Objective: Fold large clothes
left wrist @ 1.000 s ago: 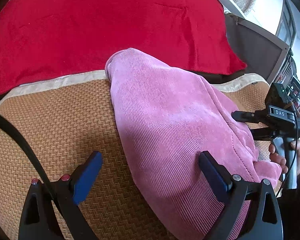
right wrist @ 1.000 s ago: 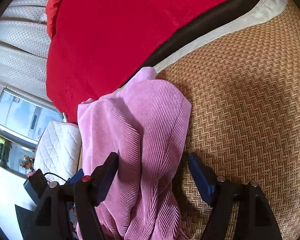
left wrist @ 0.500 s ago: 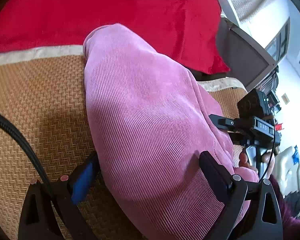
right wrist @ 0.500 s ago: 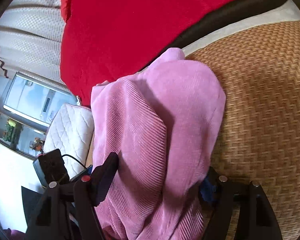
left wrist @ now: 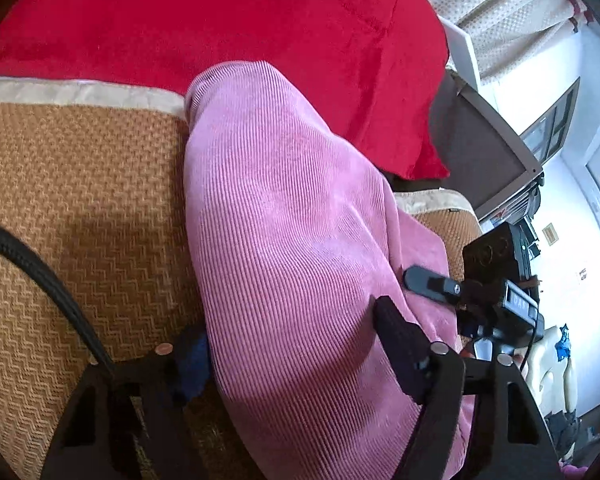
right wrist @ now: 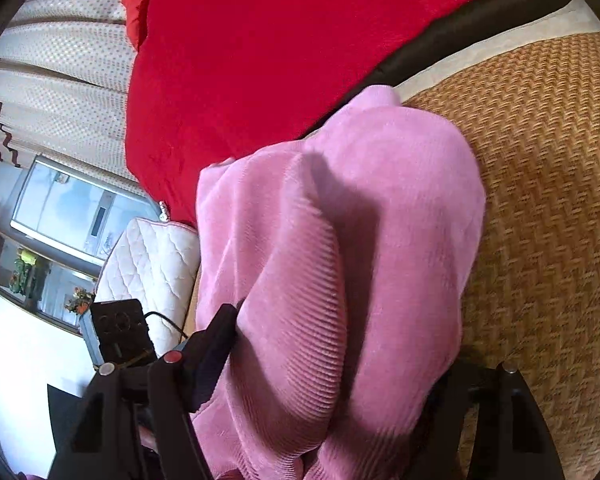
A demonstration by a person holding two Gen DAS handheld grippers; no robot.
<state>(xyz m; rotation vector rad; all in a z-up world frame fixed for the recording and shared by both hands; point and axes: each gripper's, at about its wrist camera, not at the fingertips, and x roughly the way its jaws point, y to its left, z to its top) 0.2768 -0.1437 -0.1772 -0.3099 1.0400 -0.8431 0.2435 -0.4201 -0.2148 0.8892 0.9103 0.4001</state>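
Note:
A pink corduroy garment lies as a thick folded bundle on a woven straw mat. My left gripper straddles one end of it. Its jaws are closing, with the cloth between them: the right finger dents the fabric and the blue left pad is tucked against its edge. From the opposite end, my right gripper holds the pink garment. Its left finger presses the cloth, which bulges over and hides its right finger. The right gripper also shows at the bundle's far end in the left wrist view.
A red blanket covers the sofa back behind the mat. A white quilted cushion lies beside the bundle's left-hand end, below the curtains. A black cable crosses the mat by my left gripper.
Both grippers have pushed in over the bundle's ends, so cloth now fills each gap. The left jaws have narrowed onto the fabric, and the left view has rolled.

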